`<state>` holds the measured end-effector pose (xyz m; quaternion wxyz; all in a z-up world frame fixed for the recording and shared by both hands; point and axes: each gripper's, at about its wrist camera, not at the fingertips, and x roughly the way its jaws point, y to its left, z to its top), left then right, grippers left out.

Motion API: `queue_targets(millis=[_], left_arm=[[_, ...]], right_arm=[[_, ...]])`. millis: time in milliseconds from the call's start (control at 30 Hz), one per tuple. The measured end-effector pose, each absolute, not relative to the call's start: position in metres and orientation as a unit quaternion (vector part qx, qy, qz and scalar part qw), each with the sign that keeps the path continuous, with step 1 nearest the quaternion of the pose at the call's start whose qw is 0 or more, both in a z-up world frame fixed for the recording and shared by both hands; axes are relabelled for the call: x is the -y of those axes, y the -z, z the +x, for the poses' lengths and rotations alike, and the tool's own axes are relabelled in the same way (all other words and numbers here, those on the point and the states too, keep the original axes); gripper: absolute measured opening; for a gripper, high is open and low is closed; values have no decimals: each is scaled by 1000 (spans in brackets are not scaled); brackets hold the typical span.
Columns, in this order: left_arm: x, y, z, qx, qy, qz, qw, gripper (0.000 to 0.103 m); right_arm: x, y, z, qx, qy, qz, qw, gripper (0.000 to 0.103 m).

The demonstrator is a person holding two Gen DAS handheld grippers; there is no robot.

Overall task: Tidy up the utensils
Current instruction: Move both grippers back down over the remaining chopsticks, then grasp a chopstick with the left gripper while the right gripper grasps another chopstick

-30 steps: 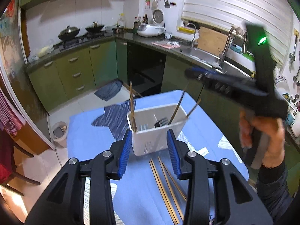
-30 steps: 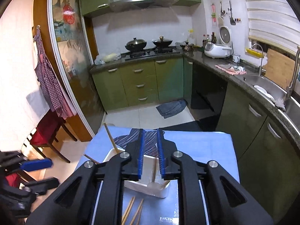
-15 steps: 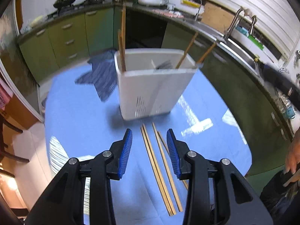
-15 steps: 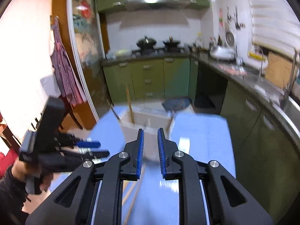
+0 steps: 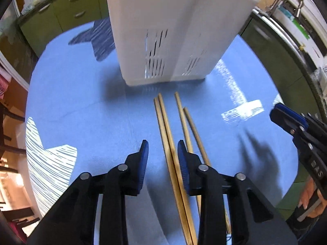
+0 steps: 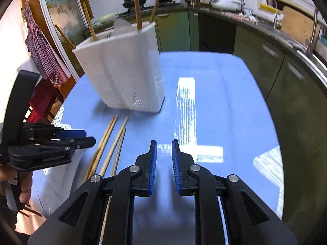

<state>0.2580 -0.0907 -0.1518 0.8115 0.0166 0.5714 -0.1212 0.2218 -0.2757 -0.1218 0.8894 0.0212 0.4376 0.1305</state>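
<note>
Several loose wooden chopsticks lie side by side on the blue table, just in front of a white utensil holder. My left gripper hangs low over them, pointing steeply down. Its jaws are closing, with one pair of chopsticks between them near the right pad and not pinched. My right gripper hovers over bare table to the right of the chopsticks, with a narrow gap and nothing in it. More chopsticks stand in the holder. Each gripper shows in the other's view: left gripper, right gripper.
Green kitchen cabinets and a counter with a sink run behind and to the right of the table. A chair with a checked cloth stands at the left. A dark striped patch marks the table's far left.
Both grippers have dropped toward the table. The left one tipped down over the loose chopsticks and its jaws narrowed. The right one swung right of the holder.
</note>
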Motion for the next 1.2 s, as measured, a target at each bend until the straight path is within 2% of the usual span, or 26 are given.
queue_targets(millis=[700,1200], left_arm=[[98,167,272,-585,98,33,805,7],[55,76,220,-461,112,-1,880,6]], right_arm=[[279,125,230,-452,-137,38,881,16],[227,148,250,-505,-190,8,842,16]])
